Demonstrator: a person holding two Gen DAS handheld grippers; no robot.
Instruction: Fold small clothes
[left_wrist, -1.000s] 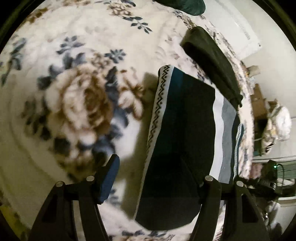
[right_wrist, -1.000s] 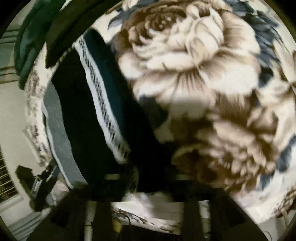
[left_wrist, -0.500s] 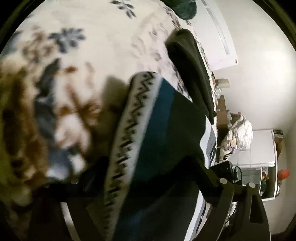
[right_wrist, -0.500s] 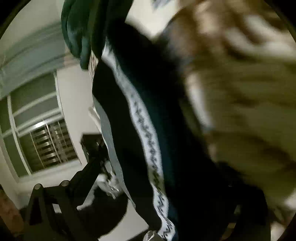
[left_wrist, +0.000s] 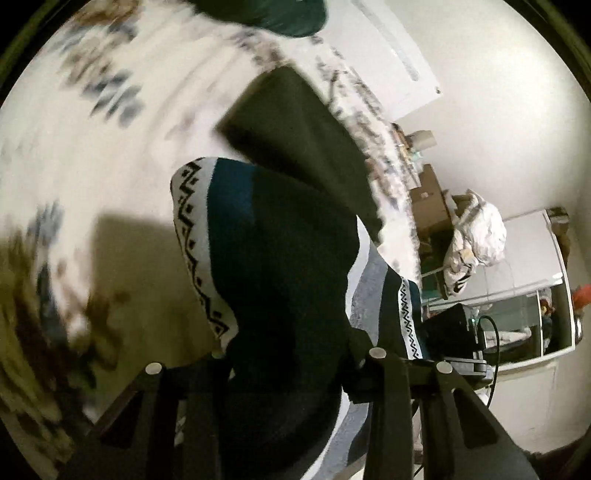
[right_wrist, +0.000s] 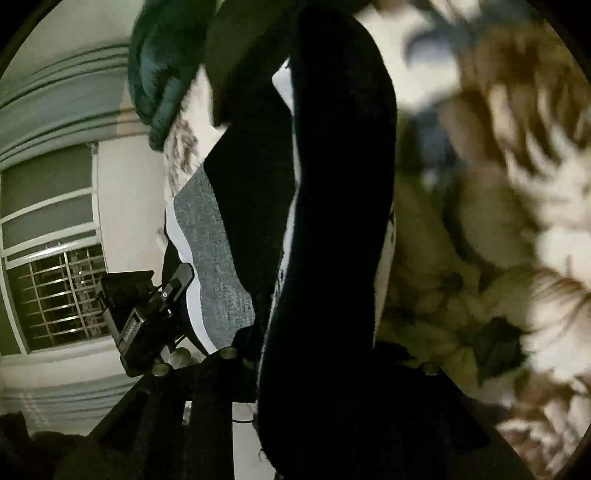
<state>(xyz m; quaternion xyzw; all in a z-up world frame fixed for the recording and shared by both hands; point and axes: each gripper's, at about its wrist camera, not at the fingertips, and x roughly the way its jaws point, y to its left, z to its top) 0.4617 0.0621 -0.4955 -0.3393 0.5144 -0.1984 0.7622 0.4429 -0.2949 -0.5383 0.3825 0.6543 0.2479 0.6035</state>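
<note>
The left gripper (left_wrist: 295, 365), at the bottom centre of the left wrist view, has just been closing and is clenched on the near edge of the striped garment (left_wrist: 280, 258). The cloth passes between the two fingers and rises off the floral blanket (left_wrist: 110, 147), casting a shadow at the left of the frame. The garment shows dark, teal, grey and white bands with a black zigzag trim.

The right gripper (right_wrist: 328, 362), at the bottom centre of the right wrist view, has also just been closing and is grasping the same garment (right_wrist: 332, 221), whose dark fold runs up the middle of the frame.

A dark folded cloth (left_wrist: 295, 136) lies on the blanket beyond the garment, at upper centre of the left view. A green cloth (left_wrist: 280, 14) sits at the top edge.

At the right of the left view, a brown cardboard box (left_wrist: 428, 206) stands beside the bed. Its contents cannot be determined. A white crumpled bag (left_wrist: 476, 236) rests just beside it.
</note>
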